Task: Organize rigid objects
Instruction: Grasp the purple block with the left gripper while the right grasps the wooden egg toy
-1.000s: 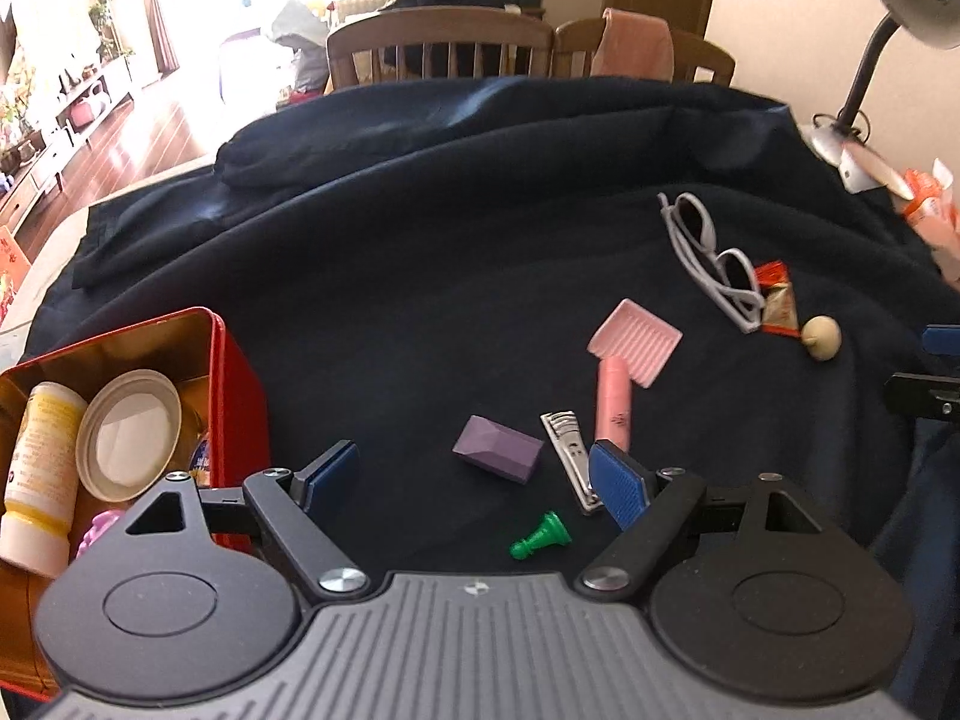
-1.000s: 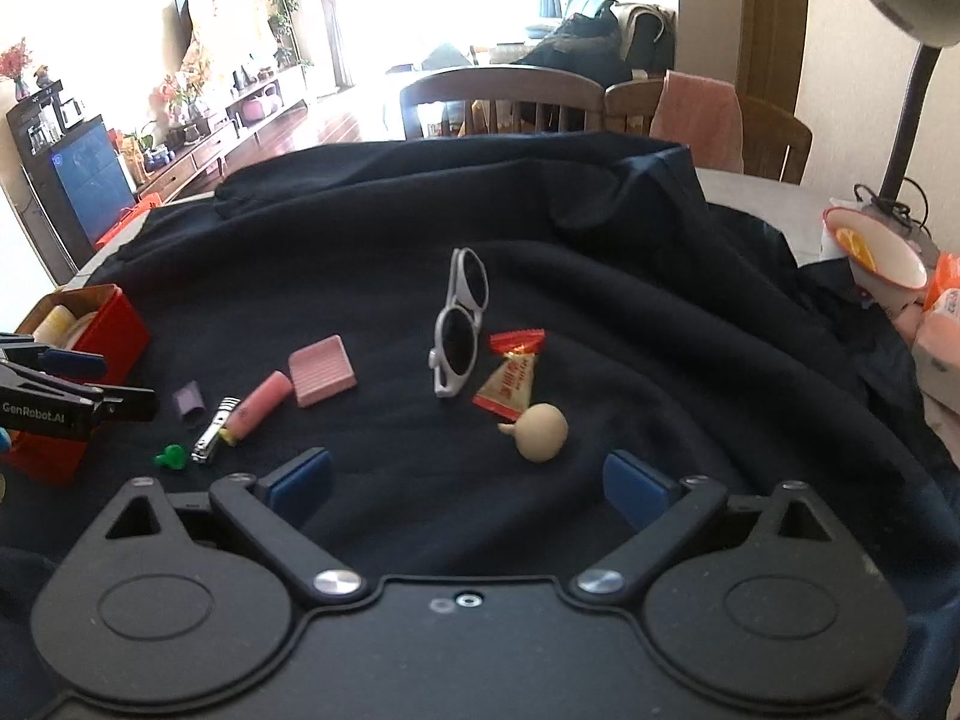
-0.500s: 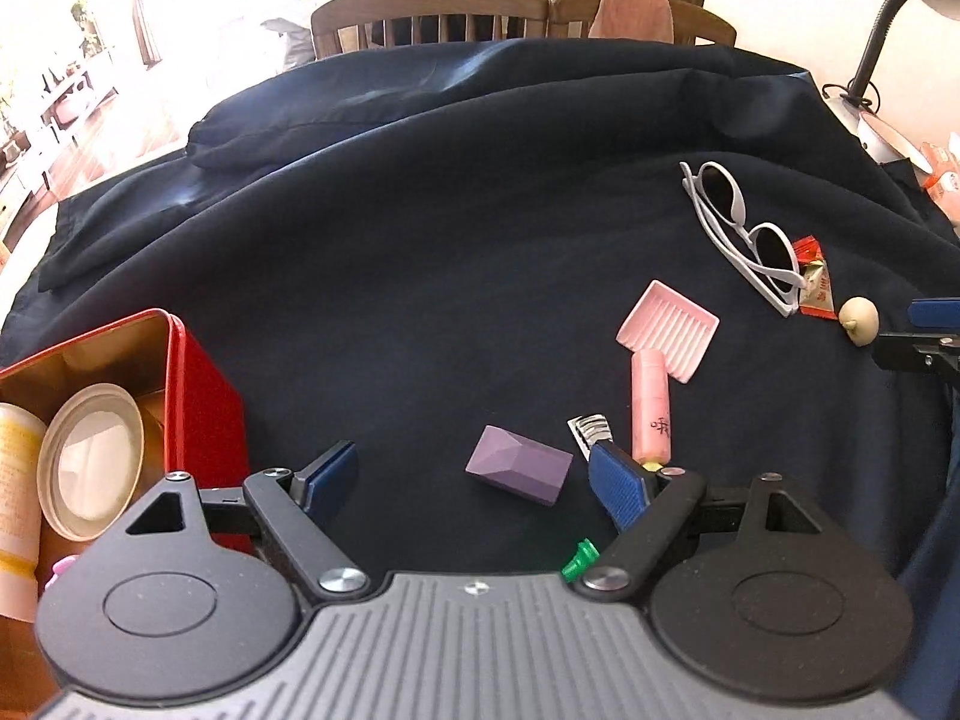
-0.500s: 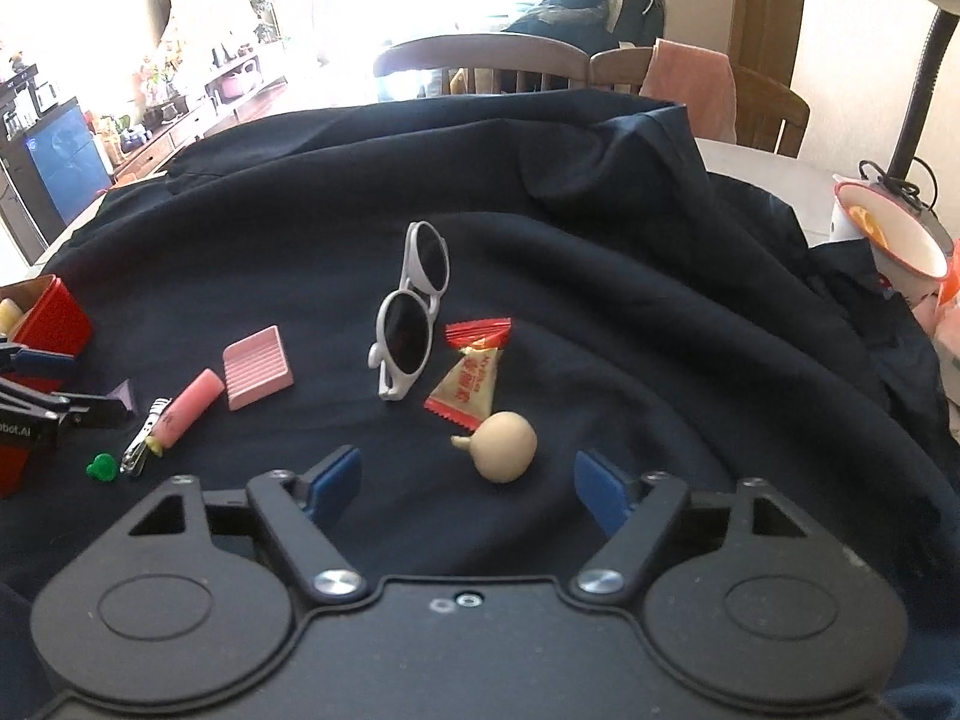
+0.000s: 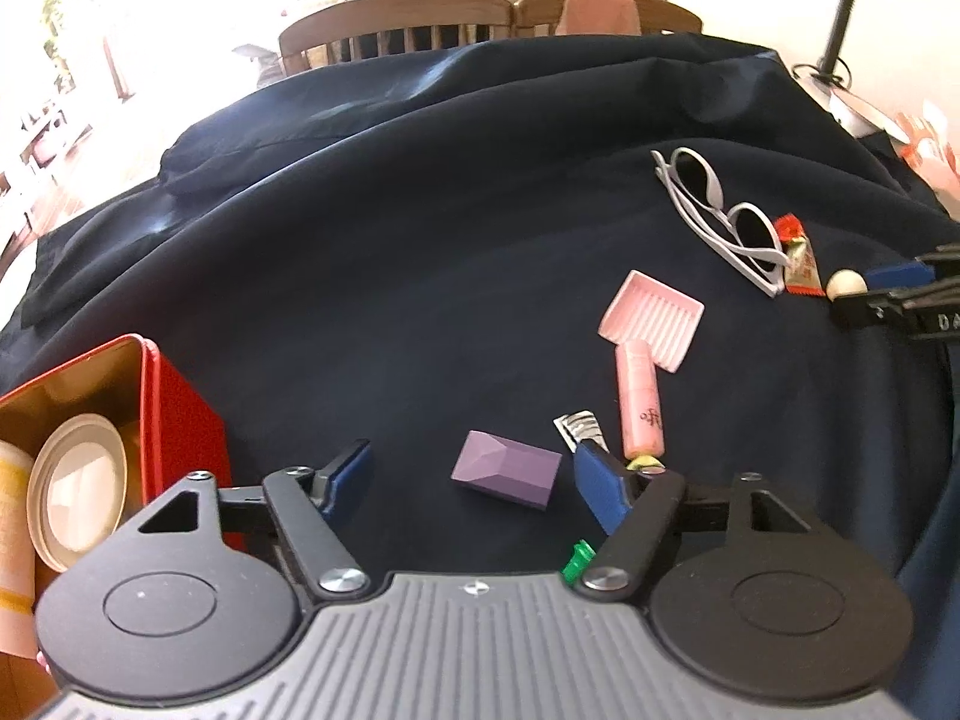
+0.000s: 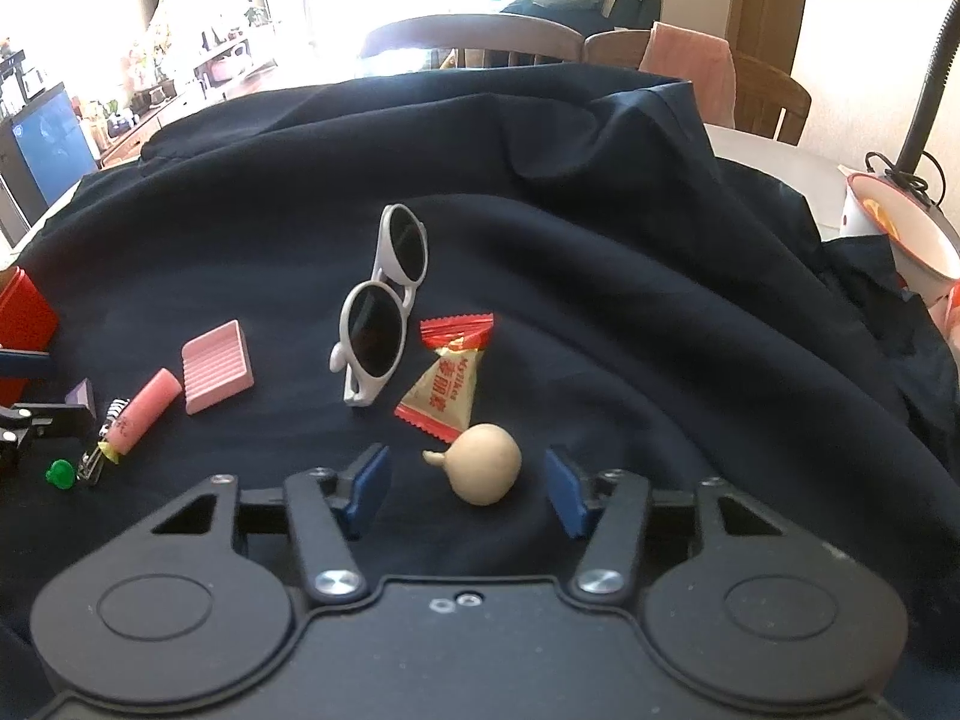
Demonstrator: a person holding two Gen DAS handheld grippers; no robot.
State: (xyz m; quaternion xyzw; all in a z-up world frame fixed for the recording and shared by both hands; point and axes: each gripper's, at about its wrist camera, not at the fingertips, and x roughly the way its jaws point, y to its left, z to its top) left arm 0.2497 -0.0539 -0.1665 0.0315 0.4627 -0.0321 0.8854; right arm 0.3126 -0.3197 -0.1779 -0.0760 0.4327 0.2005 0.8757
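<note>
Where your left hand-held gripper (image 5: 474, 480) blocks view, green pawn (image 5: 577, 561) and nail clipper (image 5: 579, 427) half hidden; jaws closing, spread around purple block (image 5: 507, 476). Right hand-held gripper (image 6: 467, 486) closing, untouching round beige knob (image 6: 483, 471). Red tin (image 5: 159, 414), cut off, holds white lid (image 5: 78, 492), bottle.

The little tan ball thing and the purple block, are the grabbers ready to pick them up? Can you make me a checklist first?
1. Tan ball sits between the right gripper pads: ok. The jaws have just been closing, with a gap left on both sides.
2. Candy wrapper is out of the right gripper's bite: ok, it lies just beyond the ball.
3. Purple block sits between the left gripper pads: ok, jaws have just been closing, not touching it yet.
4. Nail clipper is clear of the left gripper's right pad: cannot tell, the pad hides part of it.
5. Red tin has room left: cannot tell, only part of it shows.
</note>
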